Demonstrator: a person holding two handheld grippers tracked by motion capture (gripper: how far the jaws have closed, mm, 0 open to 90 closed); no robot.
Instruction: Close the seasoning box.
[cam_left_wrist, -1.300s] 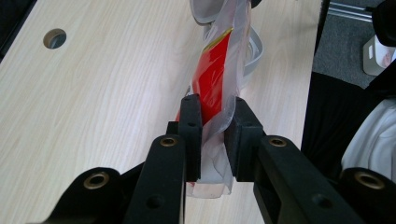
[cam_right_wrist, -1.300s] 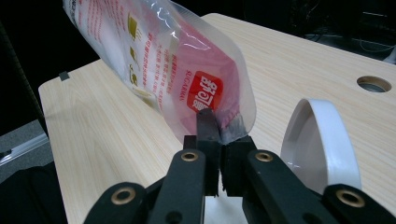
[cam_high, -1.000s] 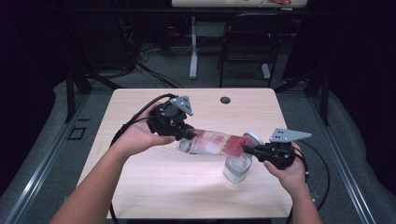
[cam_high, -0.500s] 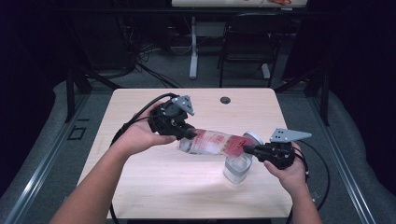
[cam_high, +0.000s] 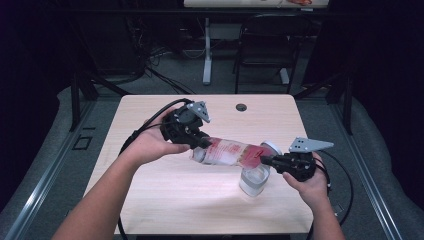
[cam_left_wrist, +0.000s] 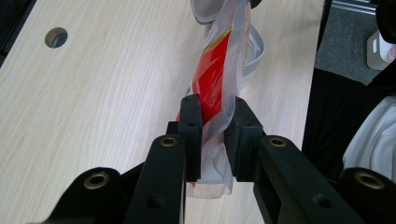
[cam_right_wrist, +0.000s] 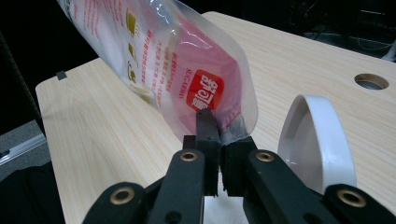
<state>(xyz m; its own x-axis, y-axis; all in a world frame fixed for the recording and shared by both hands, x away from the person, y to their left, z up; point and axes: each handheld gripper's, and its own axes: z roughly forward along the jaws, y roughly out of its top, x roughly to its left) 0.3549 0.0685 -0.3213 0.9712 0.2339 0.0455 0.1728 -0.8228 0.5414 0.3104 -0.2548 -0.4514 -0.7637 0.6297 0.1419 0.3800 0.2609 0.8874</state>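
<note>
A clear plastic pouch with red print (cam_high: 231, 152) hung in the air over the middle of the light wooden table (cam_high: 150, 200), stretched lengthwise between the two grippers and tilted, its right end lower. That lower end lay directly over the rim of a clear glass jar with a white lid ring (cam_high: 254, 179), which stood on the table towards the right front of the pouch; whether pouch and rim touched could not be told.

The left gripper (cam_high: 197, 141) was clamped on the pouch's upper left end. In the left gripper view its black jaws pressed together on the flat sealed edge of the pouch (cam_left_wrist: 212, 84), with only the film between the pads (cam_left_wrist: 191, 126). The right gripper (cam_high: 266, 160) was closed on the pouch's opposite end; the right gripper view showed its jaws nearly meeting, pinching the lower edge of the pouch (cam_right_wrist: 187, 70) just beside the jar's white ring (cam_right_wrist: 313, 140).

Left of the pouch, the tabletop lay bare out to its left edge, and a broad bare strip ran in front of it to the near edge. Behind the pouch, a small round cable hole (cam_high: 241, 107) sat near the far edge. Right of the jar, only a narrow margin of table remained, where the right hand (cam_high: 310, 182) hovered near the right edge.
</note>
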